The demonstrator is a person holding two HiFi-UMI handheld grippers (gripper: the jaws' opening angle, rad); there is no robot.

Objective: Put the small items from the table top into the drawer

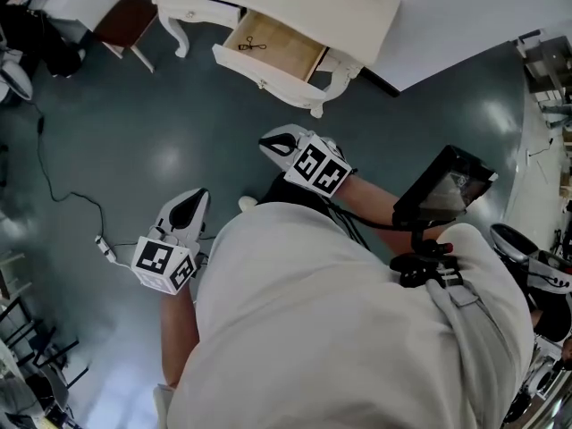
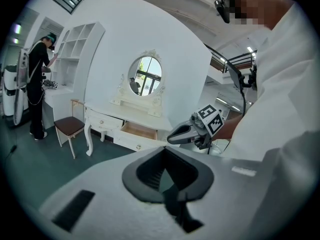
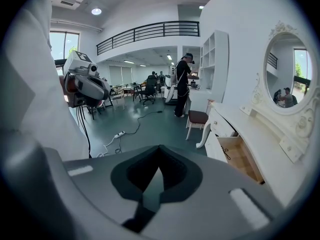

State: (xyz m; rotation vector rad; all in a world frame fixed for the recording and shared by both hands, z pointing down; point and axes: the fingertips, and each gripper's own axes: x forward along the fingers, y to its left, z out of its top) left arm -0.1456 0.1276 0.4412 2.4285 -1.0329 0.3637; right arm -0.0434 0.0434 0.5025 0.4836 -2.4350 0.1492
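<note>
Small black scissors-like item [image 1: 251, 45]: laid in the open, wood-lined drawer [image 1: 288, 54] of the white, curved-leg dressing table [image 1: 295, 7], toward the drawer's left end as seen in the head view.

Left gripper [image 1: 195, 202]: jaws pressed together with nothing between them, held over the dark grey-green floor [image 1: 107, 132], well apart from the table.

Right gripper [image 1: 275, 141]: jaws likewise clenched and empty, held nearer the drawer.

Brown-seated chair [image 1: 125, 21]: placed left of the table.

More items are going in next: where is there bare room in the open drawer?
The drawer floor is bare wood from the small dark item to the wall at the head view's right, and along the front panel. Only the left end, round that item, is taken.
</note>
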